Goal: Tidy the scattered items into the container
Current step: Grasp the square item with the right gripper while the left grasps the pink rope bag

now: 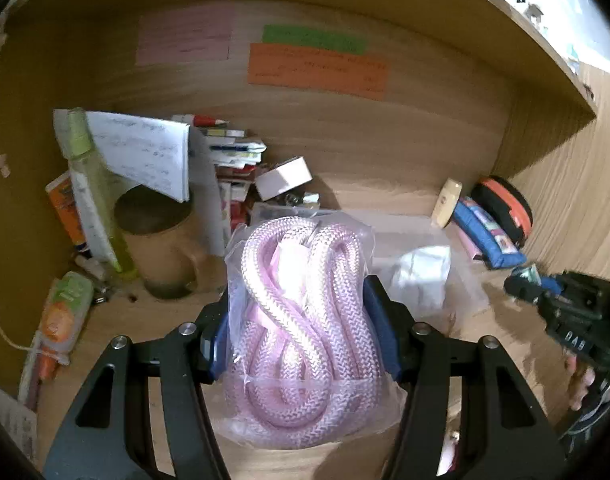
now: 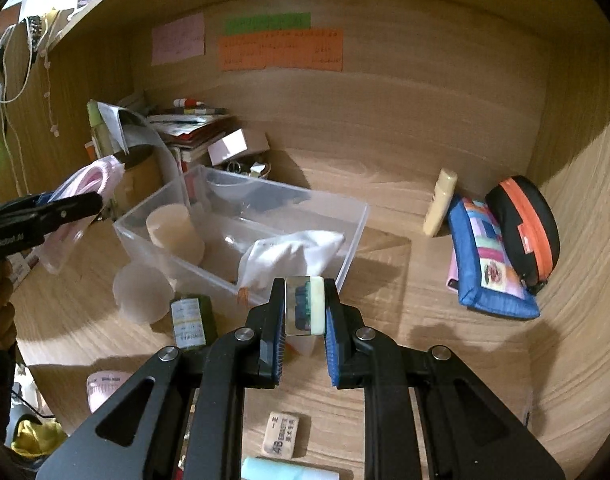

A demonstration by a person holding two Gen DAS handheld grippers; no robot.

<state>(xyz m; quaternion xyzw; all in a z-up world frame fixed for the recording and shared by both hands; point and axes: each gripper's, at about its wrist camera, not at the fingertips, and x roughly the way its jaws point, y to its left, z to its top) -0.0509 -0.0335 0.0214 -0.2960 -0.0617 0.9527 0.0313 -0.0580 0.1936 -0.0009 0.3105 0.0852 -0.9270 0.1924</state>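
Rope bundle point(image 1: 301, 320), pink, sealed in a clear bag, is sitting pinched between the left gripper point(image 1: 301, 344) fingers, held up off the desk point(image 2: 405, 320). Right gripper point(image 2: 305, 312) fingers are pinching a small rectangular block point(image 2: 305, 306), cream on one side with a shiny face and dark bristle-like teeth; cannot tell exactly what it is.

Container point(image 2: 353, 240), a clear plastic bin, is sitting mid-desk, already holding a cream cylinder point(image 2: 173, 232) and a white bagged item point(image 2: 289, 256). From the right wrist view the bin's near right corner is lying just ahead of and below the block, so the right hand is the nearer one. Left gripper is hanging off the bin's left end, rope bundle near but outside the wall.

Bin's long axis is running from the near left to the far right in the right wrist view. Judging from this, the next move is calling for a short forward reach and release over the open top; rope probably following from the left.

Green bottle point(image 2: 191, 322), eraser point(image 2: 281, 434) and frosted cup point(image 2: 143, 292) are lying loose outside the bin.
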